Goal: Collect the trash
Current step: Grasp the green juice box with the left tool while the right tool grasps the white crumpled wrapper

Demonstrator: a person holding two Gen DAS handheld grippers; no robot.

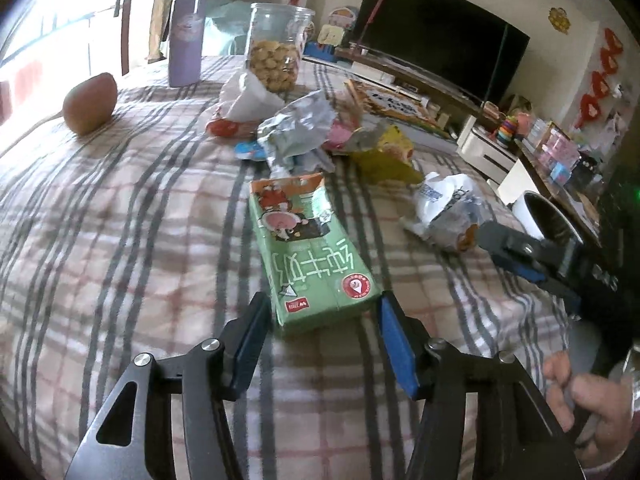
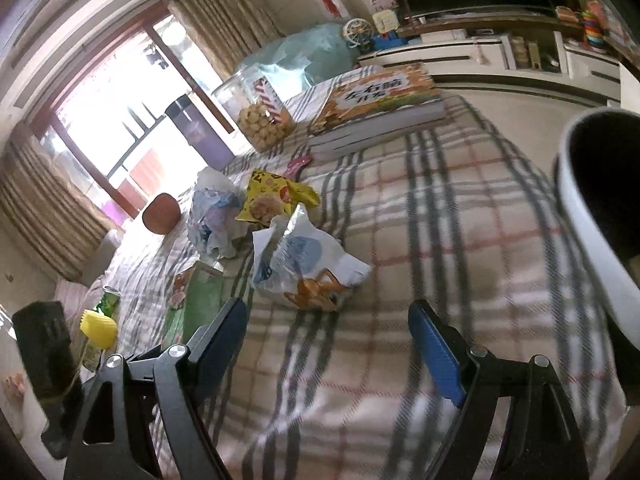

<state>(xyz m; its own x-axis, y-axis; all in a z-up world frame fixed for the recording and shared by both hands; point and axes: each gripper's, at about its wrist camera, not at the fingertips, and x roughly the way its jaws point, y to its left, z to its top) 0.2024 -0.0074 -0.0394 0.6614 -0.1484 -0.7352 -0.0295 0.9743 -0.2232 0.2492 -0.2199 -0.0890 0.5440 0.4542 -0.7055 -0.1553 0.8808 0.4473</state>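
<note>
Trash: wrappers and a carton lay scattered over the plaid tablecloth (image 1: 120,240).
Green milk carton (image 1: 308,248): lay flat on the cloth, its near end between the tips of the left gripper (image 1: 320,320); the blue pads stood just off its sides, not pressing.
Left gripper jaws: partly open around the carton's end, holding nothing.
Right gripper (image 2: 328,344): jaws wide, empty, above bare cloth just short of the white snack bag (image 2: 304,268).
Yellow snack wrapper (image 2: 276,196): beyond the white bag, beside the crumpled foil wrapper (image 1: 296,128).
White bin (image 2: 592,216): at the table's right edge, dark inside.
Other things: cookie jar (image 1: 276,48), purple tumbler (image 1: 186,36), children's book (image 2: 380,100) at the far end.
Hand (image 1: 580,400): fingers at the left view's lower right.
</note>
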